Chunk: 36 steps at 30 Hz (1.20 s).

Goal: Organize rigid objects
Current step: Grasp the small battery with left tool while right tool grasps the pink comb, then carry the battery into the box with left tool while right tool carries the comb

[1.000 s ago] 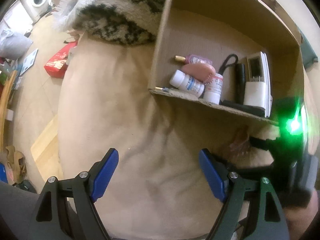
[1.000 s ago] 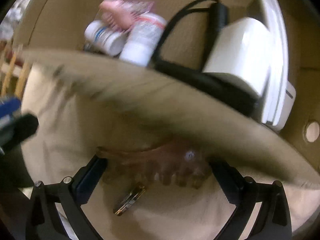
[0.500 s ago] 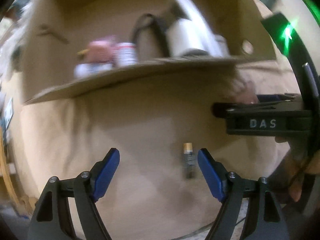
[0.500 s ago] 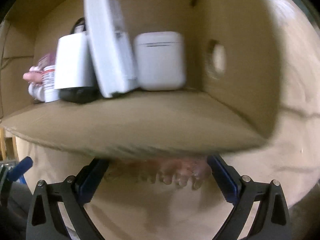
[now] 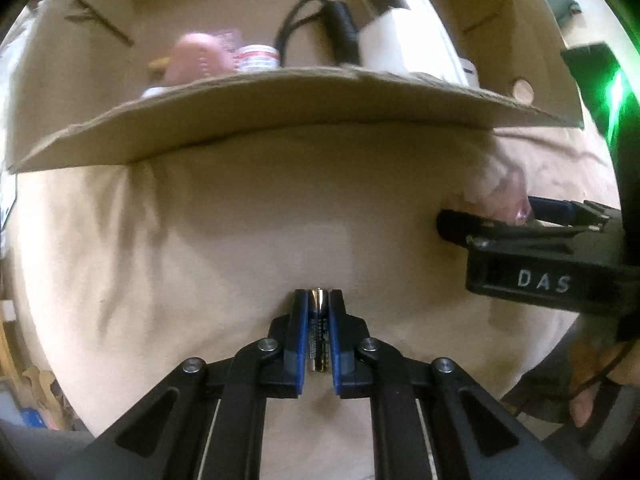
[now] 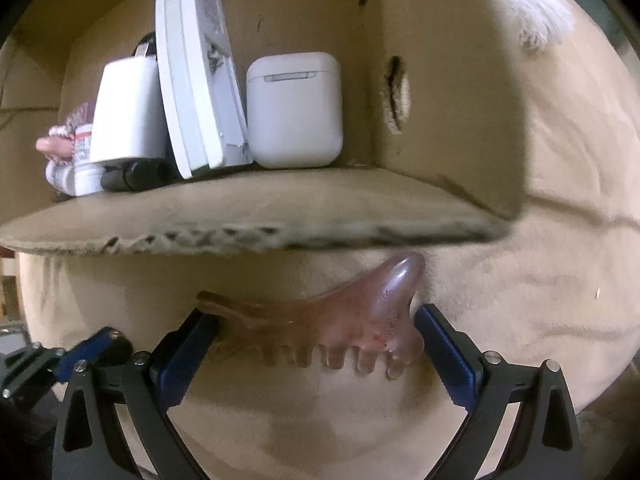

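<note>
My left gripper (image 5: 319,300) is shut on a small battery (image 5: 319,328), held lengthwise between the blue pads just above the beige bedding. My right gripper (image 6: 316,332) is shut on a translucent pink comb (image 6: 332,328), gripped end to end, teeth pointing toward me, just in front of the cardboard box (image 6: 248,216). In the left wrist view the right gripper (image 5: 532,240) shows at the right with the comb (image 5: 508,192). The box (image 5: 280,104) holds a white earbud case (image 6: 295,110), a white flat device (image 6: 196,68), a white charger (image 6: 128,110), a black flashlight (image 5: 340,28) and bottles (image 5: 258,58).
The box's front flap (image 6: 200,232) hangs low over the beige bedding (image 5: 200,232). A furry patterned blanket (image 6: 536,12) lies behind the box at the right. Floor clutter shows at the far left edge of the left wrist view.
My left gripper moved to the battery on the bedding and shut on it. My right gripper closed onto the pink comb, which now sits clear of the flap.
</note>
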Available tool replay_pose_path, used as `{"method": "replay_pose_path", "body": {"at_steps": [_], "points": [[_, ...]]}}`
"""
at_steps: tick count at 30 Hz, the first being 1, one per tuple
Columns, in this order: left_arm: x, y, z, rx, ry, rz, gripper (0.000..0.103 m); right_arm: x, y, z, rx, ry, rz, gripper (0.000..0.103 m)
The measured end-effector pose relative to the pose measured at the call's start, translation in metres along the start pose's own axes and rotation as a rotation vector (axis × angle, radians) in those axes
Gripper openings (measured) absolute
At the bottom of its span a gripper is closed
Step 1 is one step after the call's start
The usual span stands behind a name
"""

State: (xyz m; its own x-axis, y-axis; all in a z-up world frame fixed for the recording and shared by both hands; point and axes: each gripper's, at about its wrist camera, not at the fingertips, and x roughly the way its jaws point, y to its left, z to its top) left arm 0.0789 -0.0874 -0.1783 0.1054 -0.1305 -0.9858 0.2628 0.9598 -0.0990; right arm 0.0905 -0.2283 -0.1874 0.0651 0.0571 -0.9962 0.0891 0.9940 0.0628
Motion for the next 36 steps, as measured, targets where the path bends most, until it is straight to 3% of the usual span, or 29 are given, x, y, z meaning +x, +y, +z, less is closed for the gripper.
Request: {"method": "replay_pose_path", "body": {"at_steps": [6,9,18,22,30,36], "points": [[-0.005,0.024,0.002,-0.053,-0.035,0.062,0.009,-0.004,0.020,-0.010,-0.069,-0.059,-0.043,0.100],[-0.007,0.041,0.005,-0.085,-0.049,0.089,0.009,-0.004,0.021,-0.012,-0.054,-0.066,-0.020,0.100],[-0.020,0.072,0.010,-0.164,-0.081,0.125,0.009,-0.030,0.005,-0.024,-0.010,-0.094,0.108,0.099],[-0.038,0.085,-0.007,-0.190,-0.114,0.132,0.009,-0.046,0.005,-0.042,0.013,-0.123,0.166,0.099],[-0.076,0.078,-0.022,-0.206,-0.190,0.134,0.009,-0.079,0.007,-0.057,0.049,-0.192,0.280,0.099],[-0.094,0.078,-0.024,-0.193,-0.239,0.142,0.009,-0.107,-0.019,-0.060,0.073,-0.246,0.373,0.099]]}}
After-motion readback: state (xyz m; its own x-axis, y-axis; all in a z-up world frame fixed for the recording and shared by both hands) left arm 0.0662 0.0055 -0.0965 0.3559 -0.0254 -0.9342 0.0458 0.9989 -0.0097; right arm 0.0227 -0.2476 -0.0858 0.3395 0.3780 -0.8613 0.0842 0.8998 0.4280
